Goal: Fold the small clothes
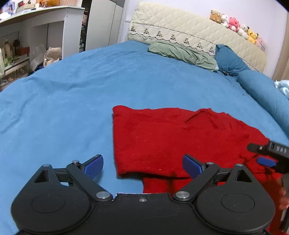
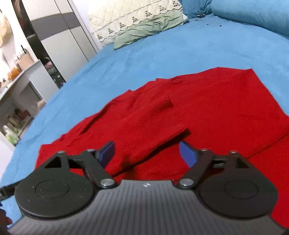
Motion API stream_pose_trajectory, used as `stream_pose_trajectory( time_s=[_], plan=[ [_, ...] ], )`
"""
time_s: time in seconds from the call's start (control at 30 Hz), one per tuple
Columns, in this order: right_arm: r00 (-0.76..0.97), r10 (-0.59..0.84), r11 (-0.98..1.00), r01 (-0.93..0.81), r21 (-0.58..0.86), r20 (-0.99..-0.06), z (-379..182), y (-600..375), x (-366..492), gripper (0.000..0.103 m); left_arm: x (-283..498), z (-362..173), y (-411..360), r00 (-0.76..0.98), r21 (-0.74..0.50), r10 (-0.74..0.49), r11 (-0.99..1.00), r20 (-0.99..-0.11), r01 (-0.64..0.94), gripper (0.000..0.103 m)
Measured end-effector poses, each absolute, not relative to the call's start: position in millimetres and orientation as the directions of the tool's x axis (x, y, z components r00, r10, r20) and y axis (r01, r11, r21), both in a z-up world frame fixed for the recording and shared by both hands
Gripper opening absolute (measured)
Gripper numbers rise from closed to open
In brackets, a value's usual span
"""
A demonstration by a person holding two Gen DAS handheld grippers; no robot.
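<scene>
Both your grippers are spread, holding nothing. The red sweater (image 2: 198,108) lies ahead. Your right gripper (image 2: 147,151) hovers over its sleeve; your left gripper (image 1: 142,165) sits at its left edge.

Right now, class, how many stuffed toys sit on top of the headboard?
6, in a row along the headboard's right end: brown, white, pink, white, yellow, pale pink. More may be hidden beyond.

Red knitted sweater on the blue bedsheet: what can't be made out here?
- Red knitted sweater: near hem hidden by the left gripper body in the left wrist view.
- Its right side: cut off by the right wrist frame edge.
- Right gripper: contact with the sweater unclear.
</scene>
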State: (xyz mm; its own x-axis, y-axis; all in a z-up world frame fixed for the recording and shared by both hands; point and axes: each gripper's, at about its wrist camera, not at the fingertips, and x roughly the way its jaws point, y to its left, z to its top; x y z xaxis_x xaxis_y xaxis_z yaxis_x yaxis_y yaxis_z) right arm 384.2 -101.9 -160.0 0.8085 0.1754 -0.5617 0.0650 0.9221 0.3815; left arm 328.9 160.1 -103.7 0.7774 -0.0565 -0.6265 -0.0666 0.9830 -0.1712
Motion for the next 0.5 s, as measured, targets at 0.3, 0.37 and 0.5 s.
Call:
stream_pose_trajectory(
  time_s=[0.3,0.37,0.5],
  plan=[
    [0.796,0.015,0.950,0.178,0.257,-0.605,-156,-95,414,0.049,330,-122,164,0.739,-0.099,0.001,0.991,-0.673,-0.092,0.097],
    [0.789,-0.022,0.965,0.177,0.194,-0.614,-156,-90,420,0.027,331,-127,166,0.733,-0.082,0.017,0.992,-0.680,-0.099,0.097],
    [0.801,0.008,0.968,0.143,0.204,-0.599,-144,-93,425,0.021,336,-130,167,0.733,-0.070,0.007,0.995,-0.680,-0.075,0.097]
  ],
)
